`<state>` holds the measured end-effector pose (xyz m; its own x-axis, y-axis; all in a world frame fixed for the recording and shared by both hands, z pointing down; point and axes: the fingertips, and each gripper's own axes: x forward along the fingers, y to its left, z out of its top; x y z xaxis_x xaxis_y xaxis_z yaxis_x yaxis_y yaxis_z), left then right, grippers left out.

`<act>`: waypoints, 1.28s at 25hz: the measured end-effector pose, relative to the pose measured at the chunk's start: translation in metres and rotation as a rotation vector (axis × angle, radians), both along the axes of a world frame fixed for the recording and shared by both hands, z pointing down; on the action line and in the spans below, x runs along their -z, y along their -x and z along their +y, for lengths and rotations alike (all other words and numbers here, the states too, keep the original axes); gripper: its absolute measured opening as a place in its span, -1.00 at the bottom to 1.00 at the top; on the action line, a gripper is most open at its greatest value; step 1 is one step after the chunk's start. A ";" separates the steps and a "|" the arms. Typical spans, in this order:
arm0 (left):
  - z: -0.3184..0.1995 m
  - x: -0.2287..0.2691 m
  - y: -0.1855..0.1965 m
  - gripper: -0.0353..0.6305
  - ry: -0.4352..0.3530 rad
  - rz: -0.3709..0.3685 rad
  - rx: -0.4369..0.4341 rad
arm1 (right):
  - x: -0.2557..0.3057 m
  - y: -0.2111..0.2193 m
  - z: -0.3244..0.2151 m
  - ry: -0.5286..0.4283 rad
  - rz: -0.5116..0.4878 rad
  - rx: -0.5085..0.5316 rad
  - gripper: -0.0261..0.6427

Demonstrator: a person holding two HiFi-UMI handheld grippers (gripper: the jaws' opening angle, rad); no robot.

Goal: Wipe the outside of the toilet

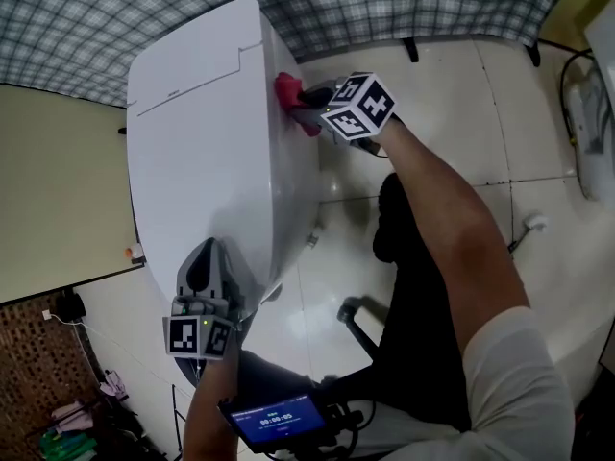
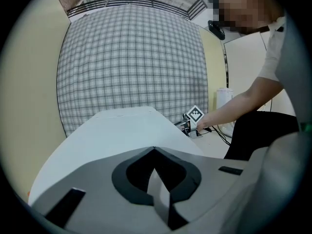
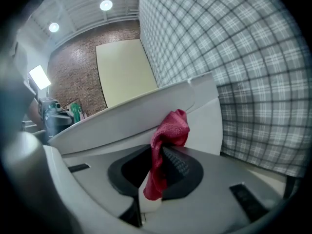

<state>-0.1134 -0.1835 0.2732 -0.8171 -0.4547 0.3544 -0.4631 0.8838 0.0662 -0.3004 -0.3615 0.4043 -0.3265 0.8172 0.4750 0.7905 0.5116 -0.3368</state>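
The white toilet [image 1: 207,152] fills the left half of the head view, lid down. My right gripper [image 1: 306,107] is shut on a red cloth [image 1: 291,96] and holds it against the toilet's right side, near the back by the tank. In the right gripper view the red cloth [image 3: 165,147] hangs bunched between the jaws, right in front of the toilet's side [image 3: 126,121]. My left gripper [image 1: 207,267] is shut with nothing in it and rests on the front end of the toilet lid [image 2: 117,135]. From the left gripper view the right gripper [image 2: 187,126] shows far off, beside the toilet.
A plaid curtain [image 1: 384,3] hangs behind the toilet. A beige panel [image 1: 53,190] stands on its left. The tiled floor [image 1: 500,142] lies to the right, with cables and a white fixture [image 1: 586,113] at the far right. A person's dark-trousered leg [image 1: 413,286] stands beside the toilet.
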 end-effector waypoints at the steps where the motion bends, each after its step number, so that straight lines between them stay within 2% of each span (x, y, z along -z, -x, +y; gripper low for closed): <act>1: -0.001 0.000 -0.001 -0.86 -0.001 0.001 -0.002 | 0.000 -0.009 0.002 0.003 0.010 0.026 -0.77; 8: -0.004 0.000 0.001 -0.86 -0.004 -0.005 0.006 | -0.006 -0.067 0.015 -0.010 0.066 0.165 -0.77; 21: -0.004 -0.002 0.005 -0.86 0.040 0.003 0.007 | -0.015 -0.165 0.046 -0.123 0.071 0.437 -0.76; 32: -0.010 -0.009 0.005 -0.86 0.106 0.035 0.000 | -0.021 -0.230 0.065 -0.145 0.135 0.629 -0.76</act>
